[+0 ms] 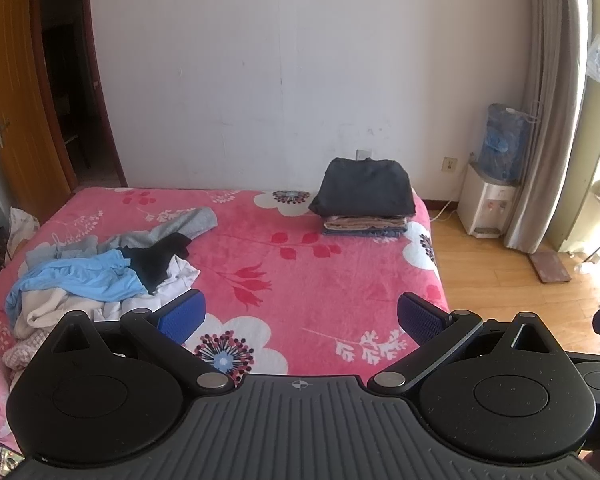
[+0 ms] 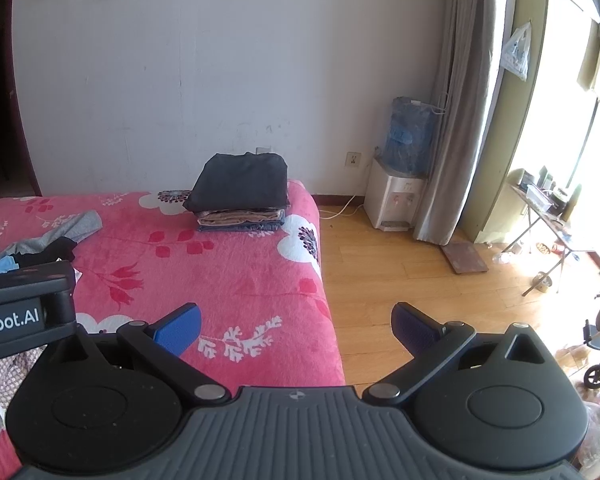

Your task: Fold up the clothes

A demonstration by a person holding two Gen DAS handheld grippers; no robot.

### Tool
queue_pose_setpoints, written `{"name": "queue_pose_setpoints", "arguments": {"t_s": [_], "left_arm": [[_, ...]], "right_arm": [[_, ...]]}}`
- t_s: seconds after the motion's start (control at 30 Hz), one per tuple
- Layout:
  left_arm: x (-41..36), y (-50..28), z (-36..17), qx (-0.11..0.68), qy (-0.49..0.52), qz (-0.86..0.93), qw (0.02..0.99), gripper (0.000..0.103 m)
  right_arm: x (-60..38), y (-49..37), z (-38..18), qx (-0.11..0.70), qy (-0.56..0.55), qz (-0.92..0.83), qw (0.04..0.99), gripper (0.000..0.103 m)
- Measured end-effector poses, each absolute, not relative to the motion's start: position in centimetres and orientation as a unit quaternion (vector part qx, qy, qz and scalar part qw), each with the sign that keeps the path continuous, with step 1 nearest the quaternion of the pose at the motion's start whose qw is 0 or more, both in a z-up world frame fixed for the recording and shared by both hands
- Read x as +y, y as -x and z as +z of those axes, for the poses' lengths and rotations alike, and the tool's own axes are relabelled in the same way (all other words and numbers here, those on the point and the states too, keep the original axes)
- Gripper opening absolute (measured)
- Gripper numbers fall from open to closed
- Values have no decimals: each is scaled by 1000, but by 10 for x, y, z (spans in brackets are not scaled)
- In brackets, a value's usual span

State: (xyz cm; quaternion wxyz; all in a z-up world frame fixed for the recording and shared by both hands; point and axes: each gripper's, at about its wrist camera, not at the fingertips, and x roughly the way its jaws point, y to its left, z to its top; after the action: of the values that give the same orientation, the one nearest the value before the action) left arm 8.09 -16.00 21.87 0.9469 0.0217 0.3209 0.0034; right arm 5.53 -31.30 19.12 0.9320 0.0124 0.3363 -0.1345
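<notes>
On the left of the pink flowered bed (image 1: pixel 284 248) lies a loose heap of clothes (image 1: pixel 100 276), a grey piece trailing off toward the far right. At the far right corner sits a neat folded stack (image 1: pixel 364 200), its long side running left to right. Nearer, the left gripper (image 1: pixel 300 316) hangs above the bedspread, spread wide and empty. The right gripper (image 2: pixel 296 322) is likewise wide apart, holding nothing, over the bed's right edge.
</notes>
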Motion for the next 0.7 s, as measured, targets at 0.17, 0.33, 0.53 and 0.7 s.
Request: {"name": "queue_pose_setpoints", "arguments": {"t_s": [0.17,0.33,0.53,0.7], "left_arm": [[-161,-80,218,322,-22,3,947,103],[-161,-81,217,323,-24,3,946,103],[-163,-81,217,322,-26,4,946,103],[-163,-81,217,321,-26,4,947,103]], "right_arm": [[-311,-56,190,337,-14,-135,932,103],[-312,-57,189,339,-14,-135,931,103],[-312,-57,189,339,-15,-135,931,103],[-312,-57,189,338,-16,-135,931,103]]}}
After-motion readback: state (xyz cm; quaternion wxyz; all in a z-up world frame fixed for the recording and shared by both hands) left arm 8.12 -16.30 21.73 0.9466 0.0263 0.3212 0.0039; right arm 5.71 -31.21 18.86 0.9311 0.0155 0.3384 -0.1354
